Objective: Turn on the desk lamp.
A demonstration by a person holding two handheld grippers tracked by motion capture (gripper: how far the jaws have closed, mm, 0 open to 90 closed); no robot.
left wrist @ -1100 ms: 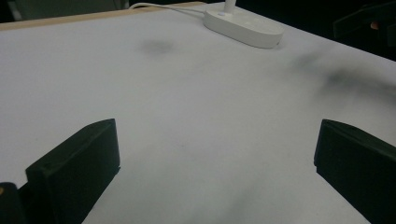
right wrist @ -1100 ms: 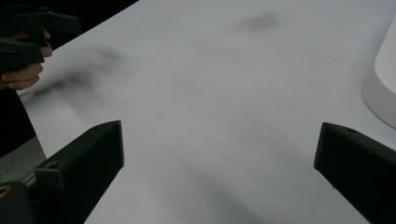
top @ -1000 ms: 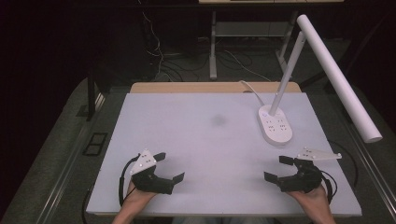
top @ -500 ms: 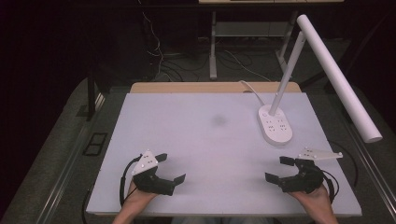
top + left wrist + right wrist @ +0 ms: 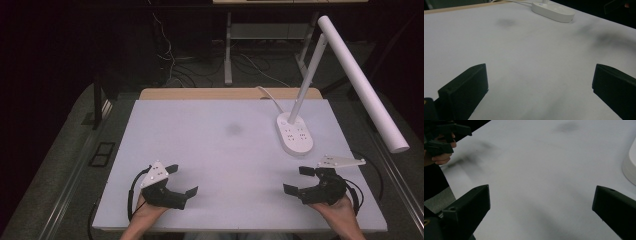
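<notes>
Both grippers (image 5: pixel 182 180) (image 5: pixel 299 180) agape; matte white table (image 5: pixel 220 150).

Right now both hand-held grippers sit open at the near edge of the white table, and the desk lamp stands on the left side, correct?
Not quite. The high view shows the desk lamp on the right side of the table, just beyond the right hand-held gripper. The rest holds: that one and the left hand-held gripper are open at the near edge.
</notes>
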